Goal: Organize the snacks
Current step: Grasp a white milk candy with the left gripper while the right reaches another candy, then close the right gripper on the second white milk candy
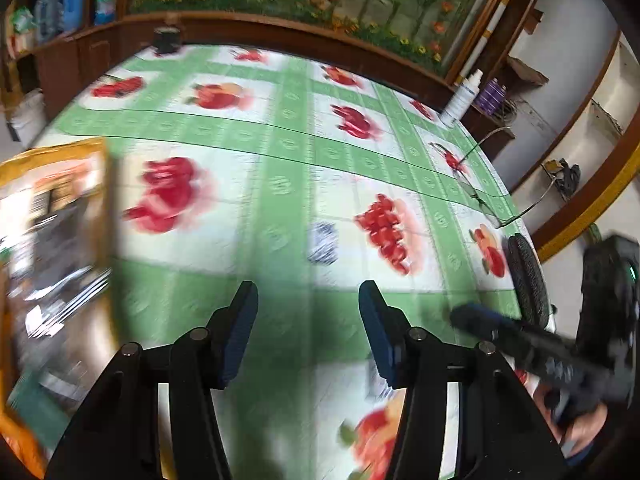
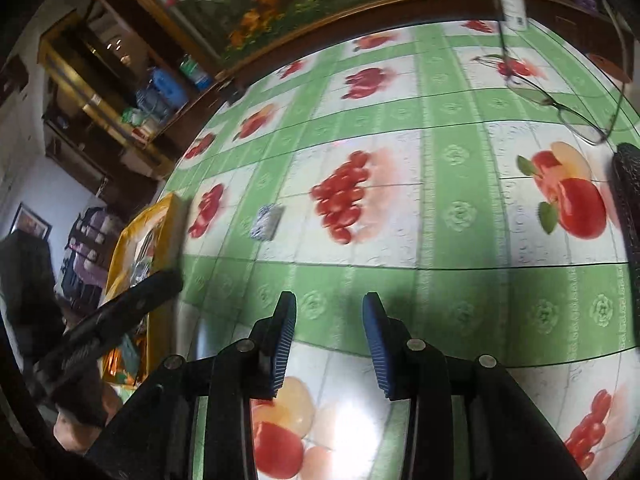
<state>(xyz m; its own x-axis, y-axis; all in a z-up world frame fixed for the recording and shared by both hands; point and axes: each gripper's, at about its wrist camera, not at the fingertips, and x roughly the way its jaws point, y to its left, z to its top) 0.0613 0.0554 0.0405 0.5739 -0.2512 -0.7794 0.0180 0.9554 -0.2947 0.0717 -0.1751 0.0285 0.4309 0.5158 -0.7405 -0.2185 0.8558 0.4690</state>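
1 wrapped snack (image 1: 324, 242) on table (image 1: 288, 152) | 1 yellow box (image 1: 56, 216) | left tongs (image 1: 308, 336), right tongs (image 2: 330, 344) spread, empty

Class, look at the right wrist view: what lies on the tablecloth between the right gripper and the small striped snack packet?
Nothing: between the right gripper and the striped snack packet only bare tablecloth shows in the right wrist view.

Motion blur smears the yellow snack box (image 1: 52, 240), cut off at the left edge, its print unreadable

Soft daylight, heavy motion blur, fisheye-bent edges, glare on the tablecloth (image 2: 352, 412)
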